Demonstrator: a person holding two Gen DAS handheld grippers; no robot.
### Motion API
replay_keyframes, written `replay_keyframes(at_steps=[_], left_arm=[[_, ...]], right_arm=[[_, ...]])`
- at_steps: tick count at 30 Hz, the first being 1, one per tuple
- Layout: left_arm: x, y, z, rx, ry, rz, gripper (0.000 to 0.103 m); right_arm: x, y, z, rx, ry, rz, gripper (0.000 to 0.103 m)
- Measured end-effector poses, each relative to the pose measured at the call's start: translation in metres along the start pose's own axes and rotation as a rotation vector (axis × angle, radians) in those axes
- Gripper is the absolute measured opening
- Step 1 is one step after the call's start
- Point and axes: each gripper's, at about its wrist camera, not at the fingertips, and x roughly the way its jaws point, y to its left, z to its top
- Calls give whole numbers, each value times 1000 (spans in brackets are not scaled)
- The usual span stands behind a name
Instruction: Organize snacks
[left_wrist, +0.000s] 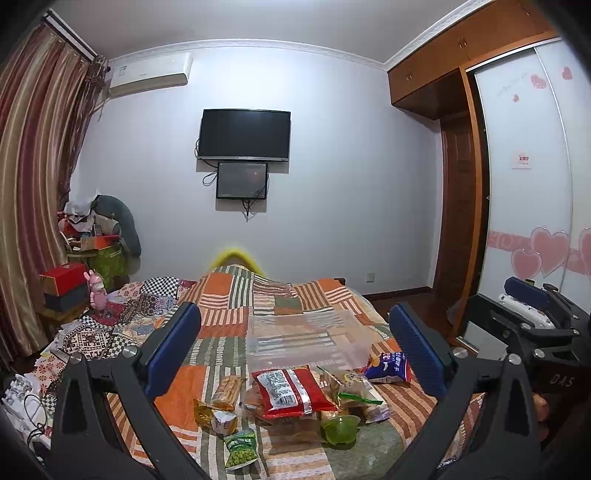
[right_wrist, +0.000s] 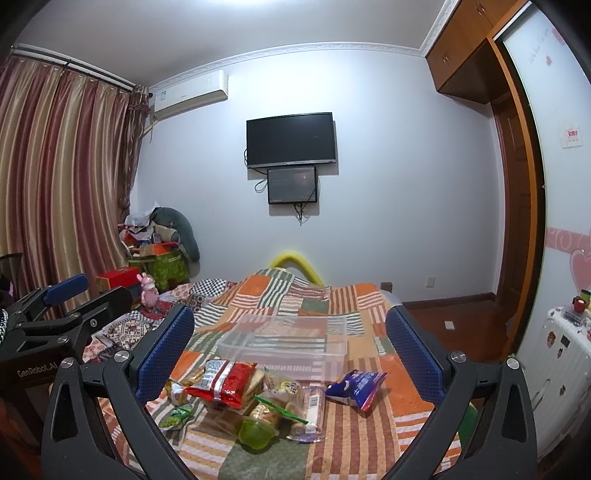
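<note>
Both claws, left (left_wrist: 295, 347) & right (right_wrist: 290, 347), held apart, empty; red-white foil snack packet (right_wrist: 221, 382) just ahead should be gripped by its edge.

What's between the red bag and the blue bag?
A clear packet of biscuits with a round sticker lies between the red bag and the blue bag, seen from the right wrist.

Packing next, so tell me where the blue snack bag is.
In both views the blue snack bag lies on the bedspread, right of the snack pile, just before the clear bin.
</note>
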Motion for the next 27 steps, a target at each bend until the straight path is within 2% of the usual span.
replay_keyframes(at_steps=[27], left_arm=[[3,-1,-2,-3,2,1,103]], right_arm=[[2,-2,-1,8,1,1,103]])
